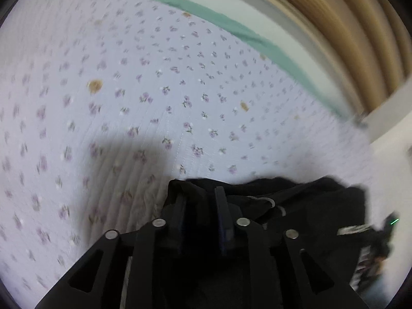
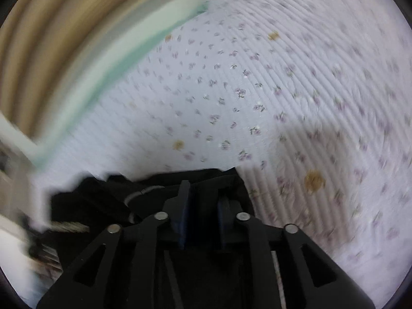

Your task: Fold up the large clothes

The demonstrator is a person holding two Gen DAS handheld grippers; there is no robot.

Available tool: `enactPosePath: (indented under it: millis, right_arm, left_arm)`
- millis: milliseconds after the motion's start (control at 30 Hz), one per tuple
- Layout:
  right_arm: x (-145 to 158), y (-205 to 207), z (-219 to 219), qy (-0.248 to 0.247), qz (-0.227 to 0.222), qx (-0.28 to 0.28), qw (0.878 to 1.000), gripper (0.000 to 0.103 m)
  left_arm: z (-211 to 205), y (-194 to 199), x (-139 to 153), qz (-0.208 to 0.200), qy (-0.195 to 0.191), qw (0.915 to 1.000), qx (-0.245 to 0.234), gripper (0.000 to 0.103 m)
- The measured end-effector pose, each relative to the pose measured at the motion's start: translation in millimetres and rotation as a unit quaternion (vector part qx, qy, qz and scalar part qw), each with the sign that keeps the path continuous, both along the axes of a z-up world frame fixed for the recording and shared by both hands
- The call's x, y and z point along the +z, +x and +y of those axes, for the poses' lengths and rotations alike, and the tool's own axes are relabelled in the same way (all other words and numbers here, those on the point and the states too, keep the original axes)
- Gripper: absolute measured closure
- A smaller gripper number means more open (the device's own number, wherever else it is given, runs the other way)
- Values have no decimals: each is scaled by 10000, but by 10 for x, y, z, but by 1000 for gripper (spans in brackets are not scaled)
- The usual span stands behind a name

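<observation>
Black garment [image 1: 296, 200], soft and limp with a pale drawstring, is bunched on the bed at both fingertips. Left hand-held gripper [image 1: 200, 198] and right hand-held gripper [image 2: 203, 193] are each seen slightly parted, dark cloth in the gaps; a firm pinch cannot be confirmed. Risk: the fold edge could be dropped or skewed if one side slips. Bedspread [image 1: 180, 77] is ribbed, floral, stained.

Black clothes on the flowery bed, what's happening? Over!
Left gripper and right gripper slightly open. Dark black garment bunched between both, on floral quilted bedspread. Nothing blocking.
</observation>
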State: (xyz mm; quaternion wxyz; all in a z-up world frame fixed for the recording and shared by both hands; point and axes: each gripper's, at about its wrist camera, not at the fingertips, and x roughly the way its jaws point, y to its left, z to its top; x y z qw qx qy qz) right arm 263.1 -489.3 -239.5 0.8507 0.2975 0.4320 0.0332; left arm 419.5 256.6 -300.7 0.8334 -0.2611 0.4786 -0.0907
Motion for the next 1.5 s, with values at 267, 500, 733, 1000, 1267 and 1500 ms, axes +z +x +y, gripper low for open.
enactPosePath:
  millis: [267,500,733,1000,1267,1500]
  right_arm:
    - [699,-439,-273,-687,-266,-1069,9915,22]
    - [1446,-602,996,-2310,-617,-62,9710,22]
    - [1124,-534,2198,-2349,-197,959,9671,19]
    - [345,-366,2326,-2185,531,1122,9679,19]
    - [-333,-230,2219,-2358,877,1026,9624,5]
    - [-42,-233,2061,-1762,972,1018,9742,13]
  left_arm:
    - [705,-397,519,12,-178,9845,1744,36]
    - [-566,-695,1214,-533,1403,9881,330,36]
    - [-1902,-686,1042,-478,1351,9830,-1144,36]
    - [-2227,-607,517,-64,1603,9748,-1550,37]
    - [-2205,-496,-48,433,2040,9679,-1405,36]
    - [-2062,-549,283,247,1672,9785,-1183,37]
